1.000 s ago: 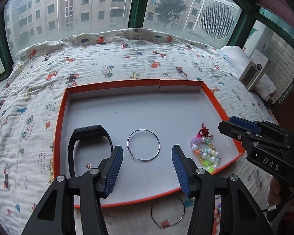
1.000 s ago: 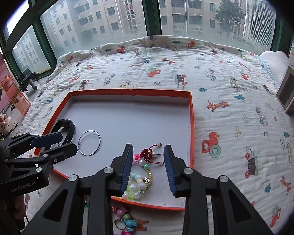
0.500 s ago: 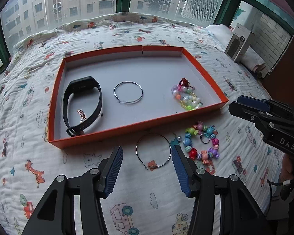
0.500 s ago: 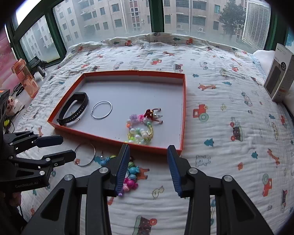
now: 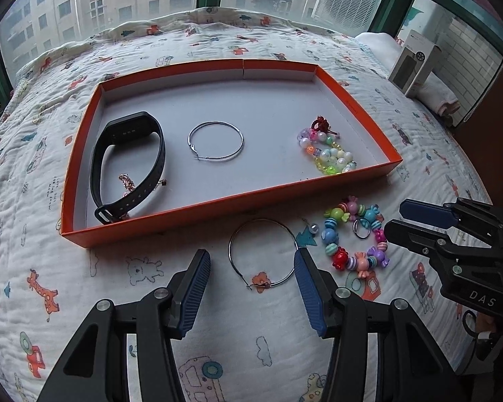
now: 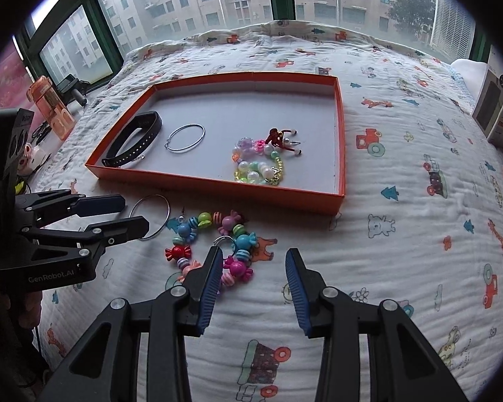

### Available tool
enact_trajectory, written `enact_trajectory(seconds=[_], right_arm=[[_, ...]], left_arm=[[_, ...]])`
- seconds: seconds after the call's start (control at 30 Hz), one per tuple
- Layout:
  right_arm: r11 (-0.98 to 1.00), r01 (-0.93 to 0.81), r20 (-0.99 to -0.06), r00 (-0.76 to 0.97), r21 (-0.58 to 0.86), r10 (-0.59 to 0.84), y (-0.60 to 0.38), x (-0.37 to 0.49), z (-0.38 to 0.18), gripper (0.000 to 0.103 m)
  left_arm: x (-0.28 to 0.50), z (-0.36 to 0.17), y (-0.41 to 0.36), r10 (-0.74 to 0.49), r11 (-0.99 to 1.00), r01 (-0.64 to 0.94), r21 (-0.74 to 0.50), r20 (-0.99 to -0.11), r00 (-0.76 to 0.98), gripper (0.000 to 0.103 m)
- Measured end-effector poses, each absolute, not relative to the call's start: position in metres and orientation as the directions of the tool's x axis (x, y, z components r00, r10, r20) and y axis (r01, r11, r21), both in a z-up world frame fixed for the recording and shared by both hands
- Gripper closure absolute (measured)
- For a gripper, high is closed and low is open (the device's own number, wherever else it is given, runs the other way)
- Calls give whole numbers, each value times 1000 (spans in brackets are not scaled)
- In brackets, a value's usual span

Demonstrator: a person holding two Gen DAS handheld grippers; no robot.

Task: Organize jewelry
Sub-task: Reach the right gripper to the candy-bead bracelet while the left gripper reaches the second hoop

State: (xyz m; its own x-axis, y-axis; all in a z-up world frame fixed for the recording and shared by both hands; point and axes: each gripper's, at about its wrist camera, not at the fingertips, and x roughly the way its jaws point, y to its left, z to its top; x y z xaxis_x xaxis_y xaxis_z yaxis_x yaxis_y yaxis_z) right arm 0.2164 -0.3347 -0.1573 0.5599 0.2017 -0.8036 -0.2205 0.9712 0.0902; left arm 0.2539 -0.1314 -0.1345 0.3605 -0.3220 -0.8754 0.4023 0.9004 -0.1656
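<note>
While the orange tray (image 5: 231,201) already holds three pieces, the left claw (image 5: 251,284) hangs open over the hoop (image 5: 263,254) at lower centre, empty; the right claw (image 6: 253,278), closing, is empty beside the candy bracelet (image 6: 214,241). Next: pinch and lift.

From each wrist we look steeply down, close over the cartoon-print quilted bed (image 5: 151,318); both views share the shallow orange cardboard tray (image 5: 218,206) (image 6: 218,186).
</note>
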Motion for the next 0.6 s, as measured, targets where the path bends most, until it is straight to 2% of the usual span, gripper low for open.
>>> enact_trajectory(seconds=[0.1, 0.37, 0.6], right_arm=[[974, -215, -805, 562, 77, 187, -334, 220, -159, 69], [973, -217, -816, 548, 71, 182, -329, 233, -167, 69], [966, -258, -818, 557, -7, 143, -315, 227, -170, 69]], left_arm=[[256, -136, -133, -322, 899, 407, -162, -874, 363, 47], [260, -136, -135, -325, 898, 410, -163, -872, 366, 47], [260, -136, -136, -324, 898, 411, -160, -871, 369, 47]])
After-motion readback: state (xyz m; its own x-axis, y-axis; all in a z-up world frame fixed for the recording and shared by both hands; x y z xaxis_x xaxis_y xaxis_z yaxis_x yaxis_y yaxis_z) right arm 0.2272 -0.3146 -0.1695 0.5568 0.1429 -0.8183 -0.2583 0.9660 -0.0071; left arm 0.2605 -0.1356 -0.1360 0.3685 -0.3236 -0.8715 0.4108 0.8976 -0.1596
